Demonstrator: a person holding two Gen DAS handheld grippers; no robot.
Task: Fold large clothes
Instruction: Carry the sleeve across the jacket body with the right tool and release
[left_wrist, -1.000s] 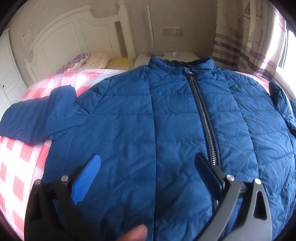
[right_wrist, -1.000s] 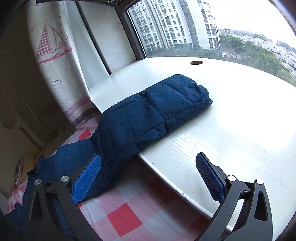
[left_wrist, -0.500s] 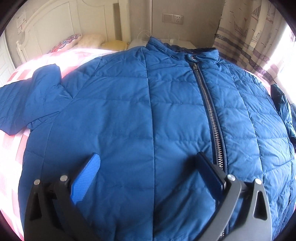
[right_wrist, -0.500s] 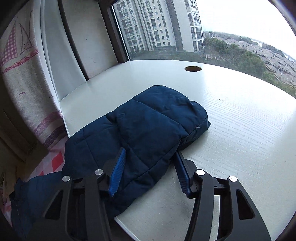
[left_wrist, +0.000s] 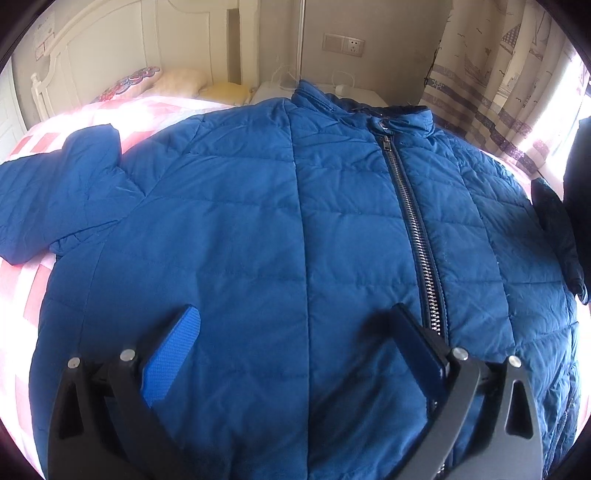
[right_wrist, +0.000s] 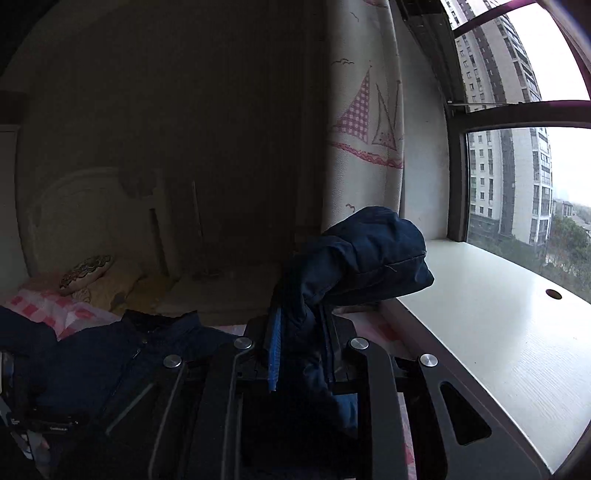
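A blue quilted jacket (left_wrist: 295, 221) lies front up on the pink checked bed (left_wrist: 22, 295), zipper (left_wrist: 413, 221) done up and collar far from me. Its left sleeve (left_wrist: 62, 192) stretches out to the side. My left gripper (left_wrist: 293, 314) is open just above the lower front, with nothing between its fingers. In the right wrist view, my right gripper (right_wrist: 301, 314) is closing its jaws on the other sleeve (right_wrist: 369, 254). The pads pinch that sleeve near the cuff, which hangs lifted in the air. The jacket body (right_wrist: 110, 354) lies dark at lower left.
A white headboard (left_wrist: 110, 55) and pillows (left_wrist: 181, 81) stand at the far end of the bed. A white nightstand (left_wrist: 354, 92) sits behind the collar. A sailboat-print curtain (right_wrist: 365, 147) hangs by the window. A white desk (right_wrist: 498, 332) runs along the window on the right.
The right gripper shut on the sleeve end lying on the white desk, lifted it off and swung round towards the bed. The left gripper stayed open above the jacket front, tilting slightly.
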